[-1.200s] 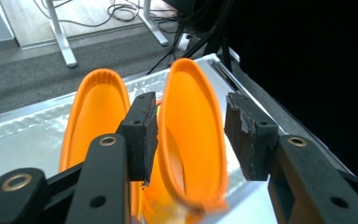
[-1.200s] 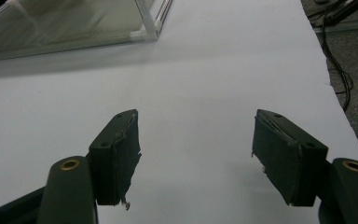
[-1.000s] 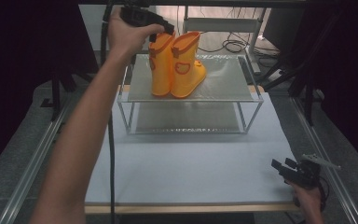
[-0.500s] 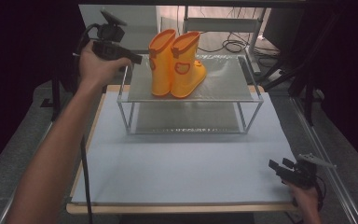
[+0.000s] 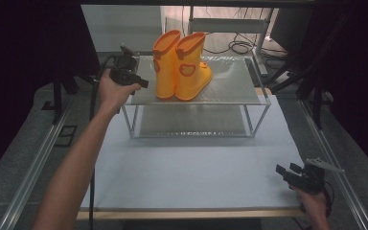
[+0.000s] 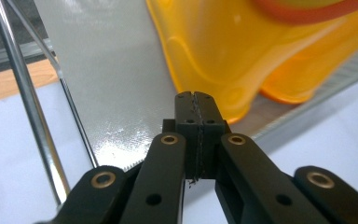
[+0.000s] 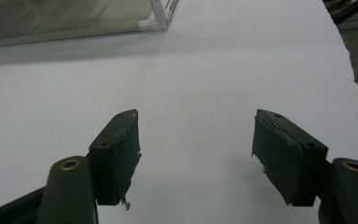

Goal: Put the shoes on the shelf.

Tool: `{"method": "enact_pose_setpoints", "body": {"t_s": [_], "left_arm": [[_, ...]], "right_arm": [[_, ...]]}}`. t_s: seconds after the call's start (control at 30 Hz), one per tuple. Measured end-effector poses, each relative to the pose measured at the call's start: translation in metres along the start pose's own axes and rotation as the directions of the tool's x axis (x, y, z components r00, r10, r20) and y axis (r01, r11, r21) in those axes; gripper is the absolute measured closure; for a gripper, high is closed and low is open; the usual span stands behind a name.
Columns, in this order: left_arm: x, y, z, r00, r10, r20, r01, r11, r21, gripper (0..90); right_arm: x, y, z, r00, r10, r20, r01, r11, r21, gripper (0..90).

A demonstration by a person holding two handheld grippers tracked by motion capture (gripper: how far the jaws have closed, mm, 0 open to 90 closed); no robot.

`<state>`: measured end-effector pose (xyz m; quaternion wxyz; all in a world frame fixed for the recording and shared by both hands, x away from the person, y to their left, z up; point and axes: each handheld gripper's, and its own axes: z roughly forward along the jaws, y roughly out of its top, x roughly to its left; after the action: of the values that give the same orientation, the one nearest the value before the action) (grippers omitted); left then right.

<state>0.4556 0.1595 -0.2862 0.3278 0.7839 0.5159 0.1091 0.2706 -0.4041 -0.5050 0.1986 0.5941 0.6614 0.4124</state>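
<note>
High view: pair of yellow boots (image 5: 182, 64) upright on top shelf of metal rack (image 5: 249, 96) at far side of white tabletop (image 5: 191, 167). Left hand-held gripper (image 5: 141, 82) at rack's left edge, just beside boots, not touching. Right hand-held gripper (image 5: 283, 171) near tabletop's right front corner, well apart.

Left gripper view: left hand-held gripper (image 6: 196, 100) has just closed, pads pressed together, nothing between; boot (image 6: 223, 56) right ahead.

Right gripper view: right hand-held gripper (image 7: 196, 158) jaws wide apart, empty, over tabletop.

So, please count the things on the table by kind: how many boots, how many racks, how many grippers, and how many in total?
Orange boots: 2, standing side by side on the rack's top shelf.
Metal rack: 1.
Grippers: 2, the left gripper shut and empty, the right gripper open and empty.
Total: 5.
</note>
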Motion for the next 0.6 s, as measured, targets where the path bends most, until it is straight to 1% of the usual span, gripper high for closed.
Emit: {"method": "enact_pose_setpoints", "body": {"t_s": [0.07,0.17,0.23,0.33,0.37,0.5,0.6], "left_arm": [[0.001,-0.002,0.009,0.9999,-0.016,0.001,0.016,0.9999,-0.005,89.8],[0.002,-0.004,0.023,0.9996,-0.027,-0.003,0.027,0.9996,0.004,89.9],[0.002,-0.006,0.032,0.9993,-0.038,0.005,0.038,0.9993,0.005,89.8],[-0.001,-0.006,0.040,0.9993,-0.036,0.013,0.036,0.9992,0.017,89.8],[-0.002,-0.006,0.041,0.9994,-0.034,0.002,0.034,0.9993,0.013,89.9],[-0.004,-0.005,0.041,0.9985,-0.054,0.013,0.054,0.9985,0.008,89.9],[-0.008,-0.005,0.041,0.9988,-0.048,0.004,0.048,0.9988,0.006,89.9]], "right_arm": [[-0.001,-0.001,0.001,1.0000,0.003,0.000,-0.003,1.000,-0.001,31.7],[-0.001,-0.001,0.002,1.0000,0.000,0.001,0.000,1.000,0.005,31.7],[-0.001,-0.002,0.003,1.0000,0.000,0.001,0.000,1.000,0.006,31.7],[-0.002,-0.002,0.002,1.0000,0.003,0.002,-0.003,1.000,0.005,31.7],[-0.003,-0.002,0.002,1.0000,0.007,0.003,-0.007,1.000,0.004,31.7],[-0.003,-0.002,0.002,0.9999,0.011,0.003,-0.011,1.000,0.008,31.7],[-0.001,-0.002,0.003,1.0000,0.003,0.001,-0.003,1.000,0.008,31.7]]}}
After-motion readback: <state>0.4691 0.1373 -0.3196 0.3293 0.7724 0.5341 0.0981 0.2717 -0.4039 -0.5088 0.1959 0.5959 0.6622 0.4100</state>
